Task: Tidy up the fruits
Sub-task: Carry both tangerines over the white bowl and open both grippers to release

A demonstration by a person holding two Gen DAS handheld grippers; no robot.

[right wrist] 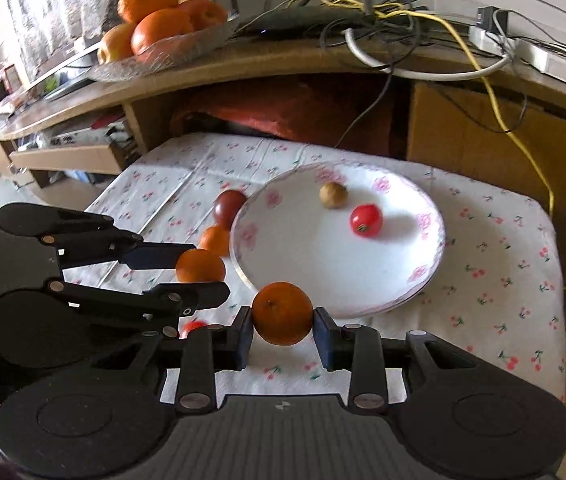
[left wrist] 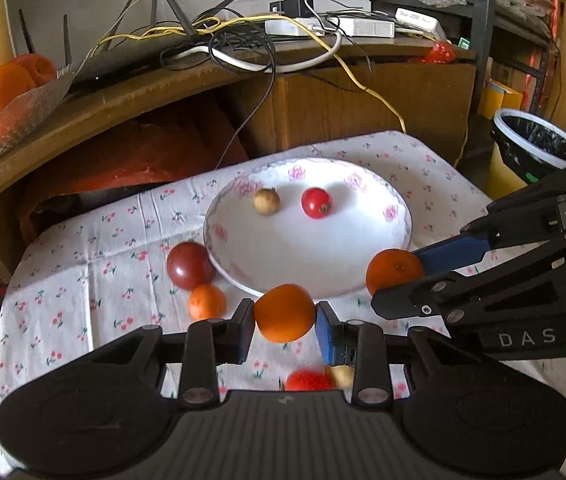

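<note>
text: "DAS" | on: right gripper (left wrist: 397, 276) body, white letters | other text: unreadable

wooden desk (left wrist: 131, 92) ahead, cluttered with a router (right wrist: 303, 20), tangled cables (left wrist: 243, 36) and a glass dish of oranges (right wrist: 155, 40). lined bin (left wrist: 535, 140) far right. red cloth (left wrist: 131, 160) under the desk.
</note>
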